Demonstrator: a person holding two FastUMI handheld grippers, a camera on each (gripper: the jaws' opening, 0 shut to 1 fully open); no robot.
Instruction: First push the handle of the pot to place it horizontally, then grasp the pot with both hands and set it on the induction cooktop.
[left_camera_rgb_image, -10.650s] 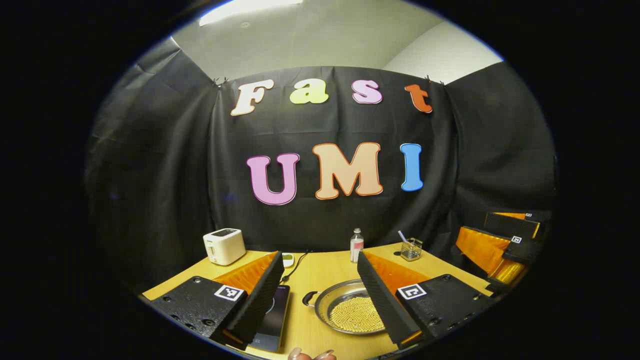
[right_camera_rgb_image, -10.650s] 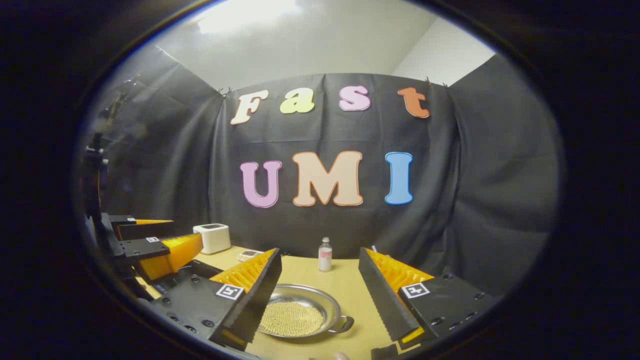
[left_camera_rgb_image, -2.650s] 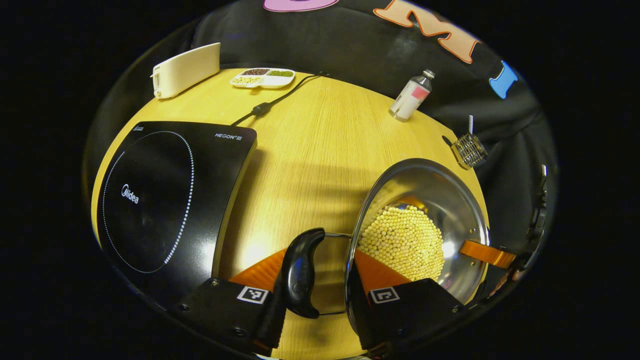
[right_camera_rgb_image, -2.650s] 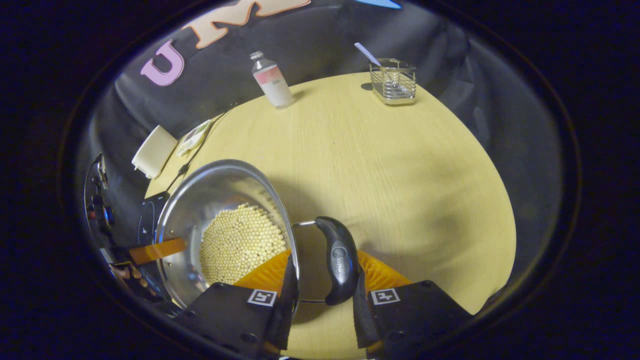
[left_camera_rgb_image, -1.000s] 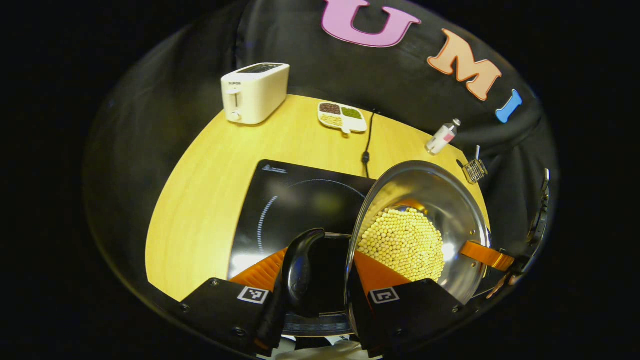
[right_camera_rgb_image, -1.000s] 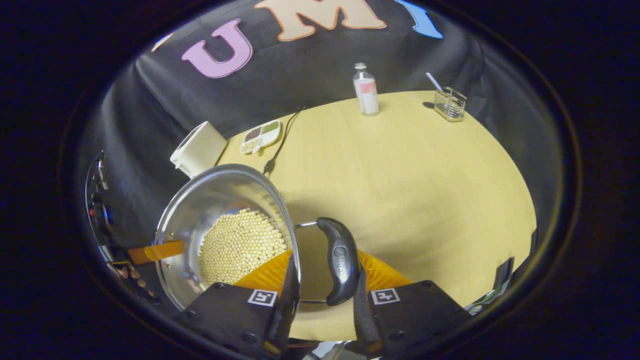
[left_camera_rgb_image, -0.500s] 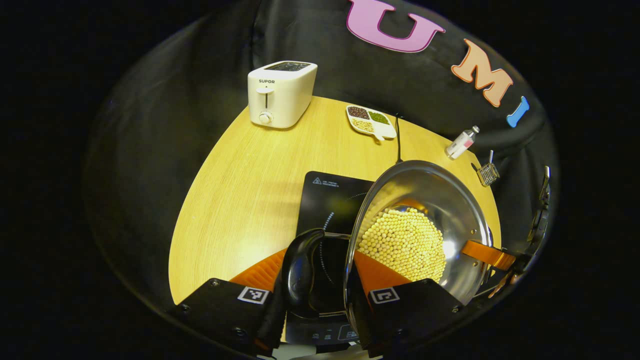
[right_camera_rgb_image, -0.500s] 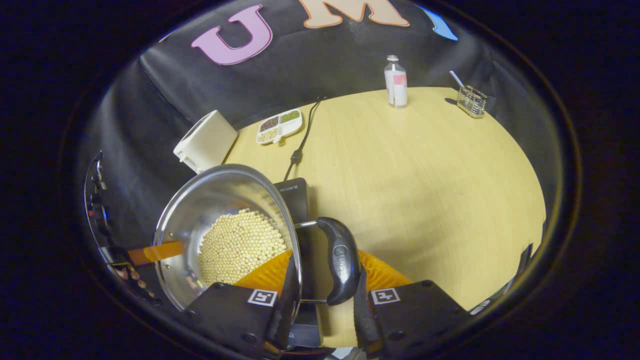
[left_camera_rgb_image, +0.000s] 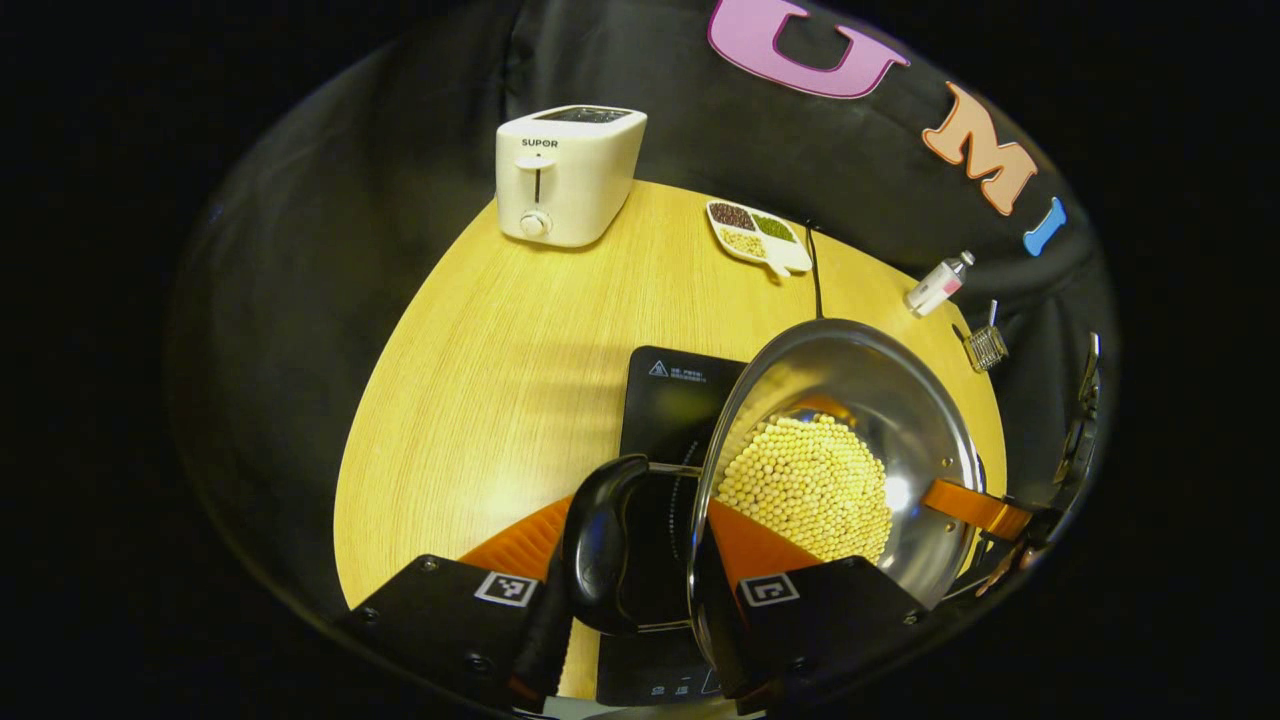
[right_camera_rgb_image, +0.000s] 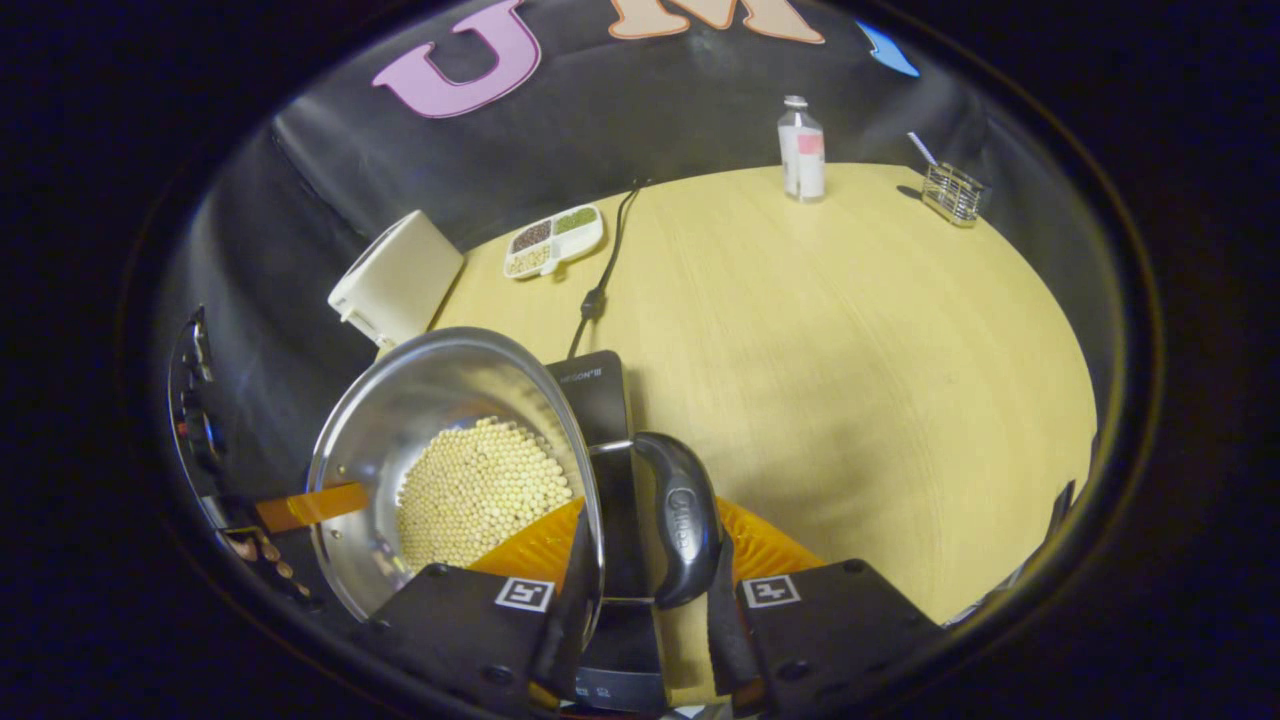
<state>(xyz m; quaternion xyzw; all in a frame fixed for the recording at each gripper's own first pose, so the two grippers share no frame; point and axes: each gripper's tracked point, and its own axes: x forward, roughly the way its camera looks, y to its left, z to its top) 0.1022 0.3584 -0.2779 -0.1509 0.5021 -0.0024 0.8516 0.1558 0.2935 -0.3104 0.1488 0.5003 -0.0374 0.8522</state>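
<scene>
A steel pot (left_camera_rgb_image: 850, 360) holding pale beads (left_camera_rgb_image: 805, 485) hangs over the black induction cooktop (left_camera_rgb_image: 670, 395); whether it touches it I cannot tell. My left gripper (left_camera_rgb_image: 640, 520) is shut on the pot's black side handle (left_camera_rgb_image: 600, 540), one finger outside the handle, the other inside the pot wall. My right gripper (right_camera_rgb_image: 650, 520) is shut the same way on the opposite black handle (right_camera_rgb_image: 683, 520), with the pot (right_camera_rgb_image: 430, 385) to its left above the cooktop (right_camera_rgb_image: 595, 385). Each gripper shows across the pot in the other's view: right gripper (left_camera_rgb_image: 975, 508), left gripper (right_camera_rgb_image: 300, 505).
On the wooden table (left_camera_rgb_image: 500, 350) a white toaster (left_camera_rgb_image: 565, 175) and a divided dish of grains (left_camera_rgb_image: 757, 235) stand at the back. The cooktop's cord (left_camera_rgb_image: 815, 270) runs back to the wall. A small bottle (right_camera_rgb_image: 802, 150) and a wire basket (right_camera_rgb_image: 950, 190) stand far right.
Both grippers have carried the pot leftward from the bare table to over the cooktop. In the last half second it shifted a little further across it.
</scene>
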